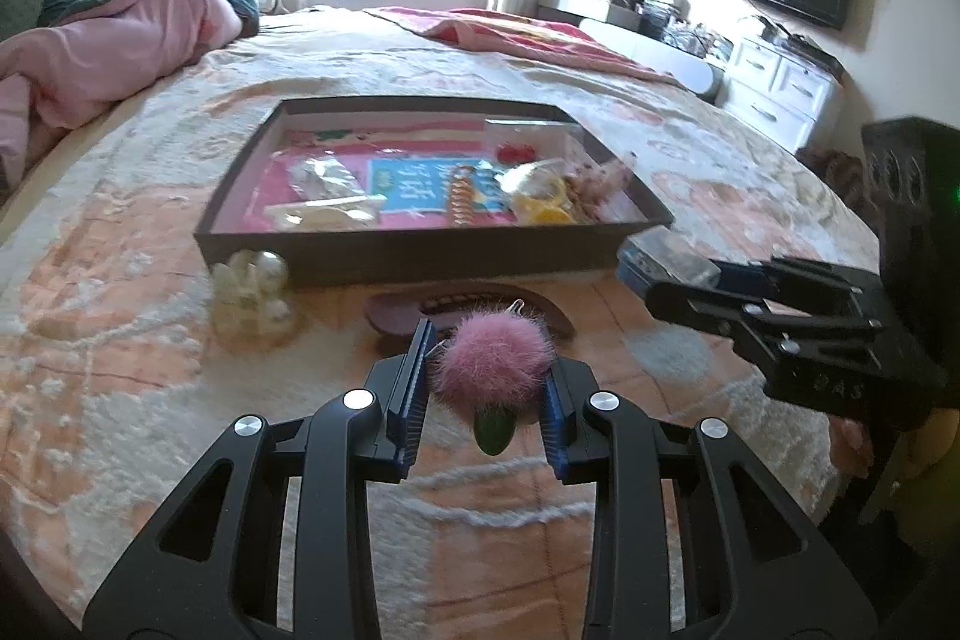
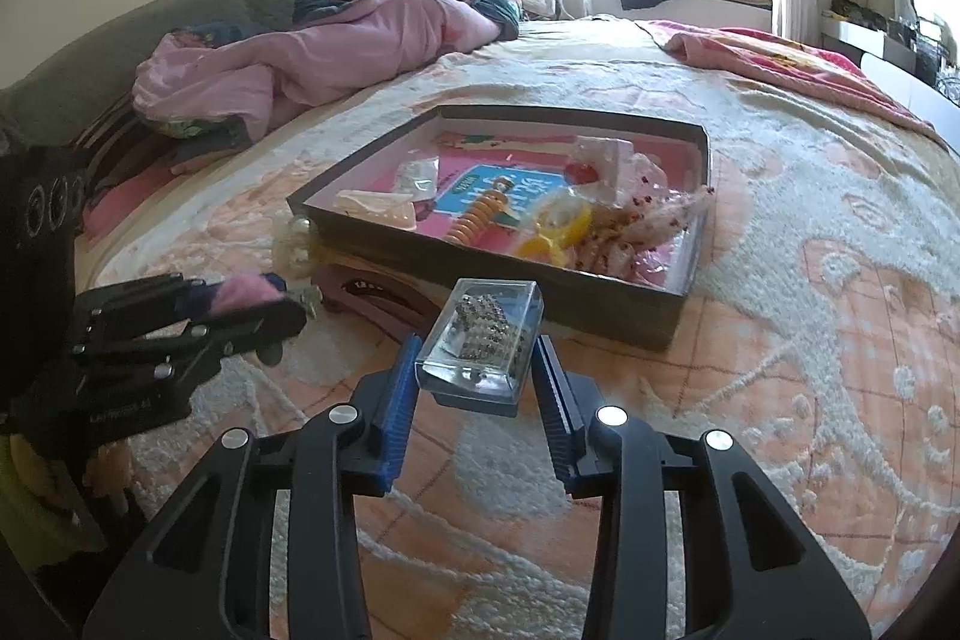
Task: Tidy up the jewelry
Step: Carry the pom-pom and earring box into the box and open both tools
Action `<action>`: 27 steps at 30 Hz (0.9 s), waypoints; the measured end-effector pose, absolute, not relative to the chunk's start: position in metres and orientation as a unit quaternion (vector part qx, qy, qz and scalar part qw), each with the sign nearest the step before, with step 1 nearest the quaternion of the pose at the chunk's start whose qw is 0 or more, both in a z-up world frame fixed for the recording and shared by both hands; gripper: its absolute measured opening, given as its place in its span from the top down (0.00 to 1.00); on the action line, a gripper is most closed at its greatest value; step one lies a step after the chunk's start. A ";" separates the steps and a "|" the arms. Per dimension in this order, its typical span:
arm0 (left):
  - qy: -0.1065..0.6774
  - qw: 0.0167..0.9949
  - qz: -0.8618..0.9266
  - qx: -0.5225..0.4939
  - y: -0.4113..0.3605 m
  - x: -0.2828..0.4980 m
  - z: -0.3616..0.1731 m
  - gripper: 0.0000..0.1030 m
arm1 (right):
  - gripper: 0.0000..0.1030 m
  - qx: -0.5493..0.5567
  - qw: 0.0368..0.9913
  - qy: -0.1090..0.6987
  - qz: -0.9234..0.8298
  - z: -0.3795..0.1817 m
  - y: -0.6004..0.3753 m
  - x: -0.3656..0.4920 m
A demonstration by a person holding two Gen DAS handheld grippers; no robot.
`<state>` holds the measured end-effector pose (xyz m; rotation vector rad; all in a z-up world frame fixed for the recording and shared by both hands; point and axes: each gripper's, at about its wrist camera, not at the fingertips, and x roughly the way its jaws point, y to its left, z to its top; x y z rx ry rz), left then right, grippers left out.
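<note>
Sunlit bedroom around me, with a bed (image 1: 150, 340) under a peach and cream blanket carrying everything I work with. Toward the middle of the bed sits a shallow dark box (image 1: 432, 250), already holding a yellow piece, a coiled orange hair tie and small packets. Along its near wall lie a mauve hair clip (image 1: 396, 310) and, by the box's near left corner, a cluster of pearly beads (image 1: 252, 280).

My left gripper (image 1: 486, 370) is clamped on a pink pompom ornament (image 1: 492, 358), a green bead hanging below it; only the left camera shows that bead clearly, while the right view gives just a blurred pink tuft (image 2: 246, 292) in black fingers.

My right gripper (image 2: 474, 370) has its blue pads pressed against a clear plastic case (image 2: 480, 346), raised off the blanket short of the box's near wall. Only the right camera shows the sparkling jewelry inside; from the left the case (image 1: 666, 262) is a pale blur.
</note>
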<state>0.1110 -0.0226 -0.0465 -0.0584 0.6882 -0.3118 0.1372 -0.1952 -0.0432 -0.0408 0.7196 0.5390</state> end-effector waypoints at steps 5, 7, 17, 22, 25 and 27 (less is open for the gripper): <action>0.327 0.934 -0.138 -0.038 -0.010 0.119 -0.038 0.77 | 0.66 -0.021 0.902 0.342 0.264 -0.038 -0.189 0.142; 0.325 0.936 -0.132 -0.042 -0.004 0.123 -0.035 0.77 | 0.66 -0.022 0.902 0.339 0.265 -0.035 -0.187 0.145; 0.304 0.945 -0.110 -0.044 0.019 0.142 -0.017 0.77 | 0.67 -0.019 0.906 0.326 0.268 -0.024 -0.171 0.164; 0.301 0.947 -0.102 -0.043 0.027 0.155 -0.012 0.77 | 0.67 -0.019 0.909 0.320 0.267 -0.020 -0.164 0.174; 0.300 0.948 -0.100 -0.039 0.029 0.161 -0.010 0.77 | 0.67 -0.020 0.910 0.319 0.265 -0.019 -0.162 0.180; 0.299 0.948 -0.099 -0.037 0.031 0.166 -0.009 0.77 | 0.68 -0.021 0.910 0.319 0.263 -0.020 -0.162 0.184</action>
